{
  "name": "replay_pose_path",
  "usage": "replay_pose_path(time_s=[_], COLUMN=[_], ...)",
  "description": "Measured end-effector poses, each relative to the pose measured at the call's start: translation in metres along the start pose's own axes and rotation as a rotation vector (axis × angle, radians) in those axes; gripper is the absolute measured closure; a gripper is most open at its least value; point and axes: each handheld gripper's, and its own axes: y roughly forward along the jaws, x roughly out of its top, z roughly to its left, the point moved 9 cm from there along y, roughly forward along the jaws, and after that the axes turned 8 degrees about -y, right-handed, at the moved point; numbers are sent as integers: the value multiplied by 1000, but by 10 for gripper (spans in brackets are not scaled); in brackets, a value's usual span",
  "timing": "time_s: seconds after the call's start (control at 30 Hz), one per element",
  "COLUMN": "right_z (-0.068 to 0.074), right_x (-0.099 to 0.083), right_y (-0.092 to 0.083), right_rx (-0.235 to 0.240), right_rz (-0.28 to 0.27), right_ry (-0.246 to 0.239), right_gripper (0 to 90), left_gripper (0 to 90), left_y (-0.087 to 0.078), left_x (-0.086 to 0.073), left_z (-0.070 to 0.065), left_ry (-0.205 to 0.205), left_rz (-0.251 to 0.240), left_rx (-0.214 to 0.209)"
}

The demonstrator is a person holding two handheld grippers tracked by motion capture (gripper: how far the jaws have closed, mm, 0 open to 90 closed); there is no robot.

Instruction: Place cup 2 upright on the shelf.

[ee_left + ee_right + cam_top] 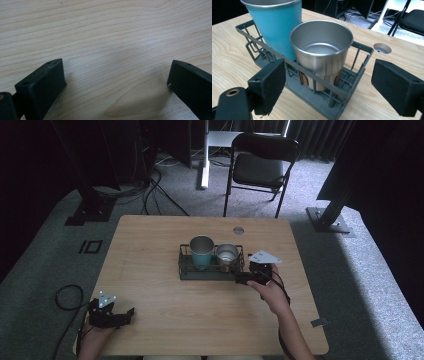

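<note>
A dark wire rack (pixel 186 271) (pixel 352 82) sits mid-table. In it stand a teal metal cup (pixel 201 252) (pixel 275 27) and, to its right, a bare steel cup (pixel 227 256) (pixel 322 53), both upright and empty. My right gripper (pixel 242 278) (pixel 328 86) is open at the rack's right end, with its jaws wide and the steel cup just beyond them, untouched. My left gripper (pixel 128 314) (pixel 116 80) rests open near the table's front left corner, over bare wood.
The wooden table (pixel 150 245) has a round cable hole (pixel 238 230) (pixel 382 48) behind the rack. A black folding chair (pixel 260 162) stands past the far edge. Dark stands and cables are on the carpet at back left.
</note>
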Motion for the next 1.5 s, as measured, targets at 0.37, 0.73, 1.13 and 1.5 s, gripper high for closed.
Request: replay_pose_path(time_s=[0.37,0.73,1.13,1.5], right_z=[-9,-15,-21,-25], right_x=[-17,-34,-64,-91], right_y=[-18,-31,-39,-44], right_rx=[-17,-25,-53,-63], right_rz=[17,32,65,110], right_ry=[0,21,50,64], right_gripper=[122,122,122,122], left_gripper=[20,20,20,20], left_y=[0,0,0,0], left_x=[0,0,0,0], left_z=[0,0,0,0], left_ry=[0,0,0,0], left_rz=[0,0,0,0], left_rx=[0,0,0,0])
